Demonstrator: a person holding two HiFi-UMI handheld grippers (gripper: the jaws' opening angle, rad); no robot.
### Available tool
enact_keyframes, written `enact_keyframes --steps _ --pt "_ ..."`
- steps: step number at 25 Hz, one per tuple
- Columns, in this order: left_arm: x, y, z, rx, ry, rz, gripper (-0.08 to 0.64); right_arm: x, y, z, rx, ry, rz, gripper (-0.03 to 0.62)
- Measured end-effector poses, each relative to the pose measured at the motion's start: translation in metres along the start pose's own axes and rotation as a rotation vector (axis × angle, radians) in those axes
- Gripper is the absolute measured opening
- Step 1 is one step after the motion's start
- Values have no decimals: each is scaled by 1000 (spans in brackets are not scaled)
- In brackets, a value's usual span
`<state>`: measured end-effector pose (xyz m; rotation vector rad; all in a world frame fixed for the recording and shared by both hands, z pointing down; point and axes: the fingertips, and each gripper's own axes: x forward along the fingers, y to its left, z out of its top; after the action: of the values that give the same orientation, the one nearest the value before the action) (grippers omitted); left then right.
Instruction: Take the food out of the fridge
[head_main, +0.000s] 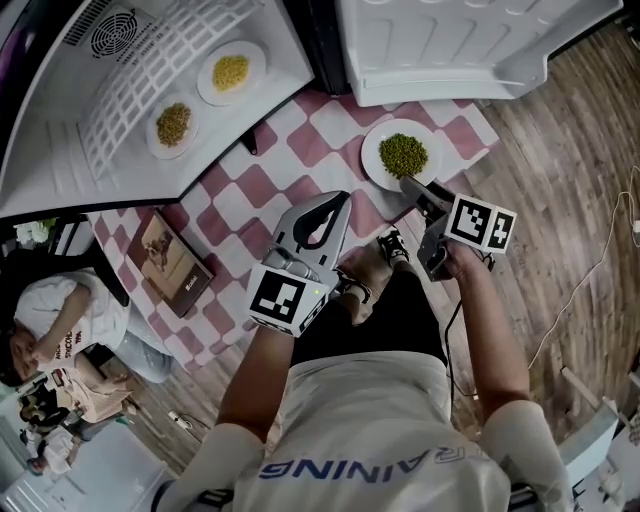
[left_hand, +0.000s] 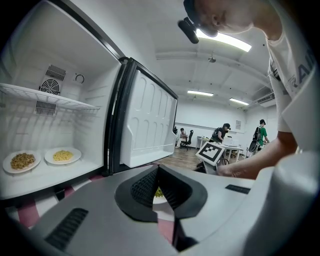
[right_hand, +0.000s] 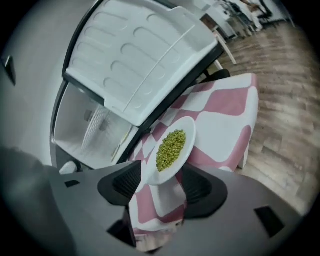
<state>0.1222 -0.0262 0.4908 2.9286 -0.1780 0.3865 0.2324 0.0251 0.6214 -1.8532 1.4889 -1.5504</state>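
White mini fridge (head_main: 60, 110) stands open on table under pink-and-white checked cloth (head_main: 255, 190); wood-plank floor (head_main: 560, 180) around.
White plate of green beans (head_main: 402, 155) out on cloth, near fridge door (head_main: 450, 50).
Right hand-held gripper (right_hand: 162, 182): jaws wide apart, plate's near rim between them, unclamped.
Left hand-held gripper (left_hand: 159, 170): jaws together, empty.
Plate of brown grains (head_main: 173, 124) and plate of yellow grains (head_main: 230, 72) inside fridge.
Office room, ceiling strip lights (left_hand: 202, 93).

White shirt (head_main: 372, 425): print partly legible, "RAINING", upside down. Nothing else readable.
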Motion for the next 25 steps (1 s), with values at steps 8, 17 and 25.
enact_keyframes --steps 8,17,25 --pt "3 -3 5 7 4 -7 8 3 -9 -33 -432 218 -170 262" --pt "-5 12 26 2 -28 35 8 -11 -26 -43 -474 330 -279 262" --pt "-40 36 72 9 -107 154 8 -19 62 5 -476 119 -102 49"
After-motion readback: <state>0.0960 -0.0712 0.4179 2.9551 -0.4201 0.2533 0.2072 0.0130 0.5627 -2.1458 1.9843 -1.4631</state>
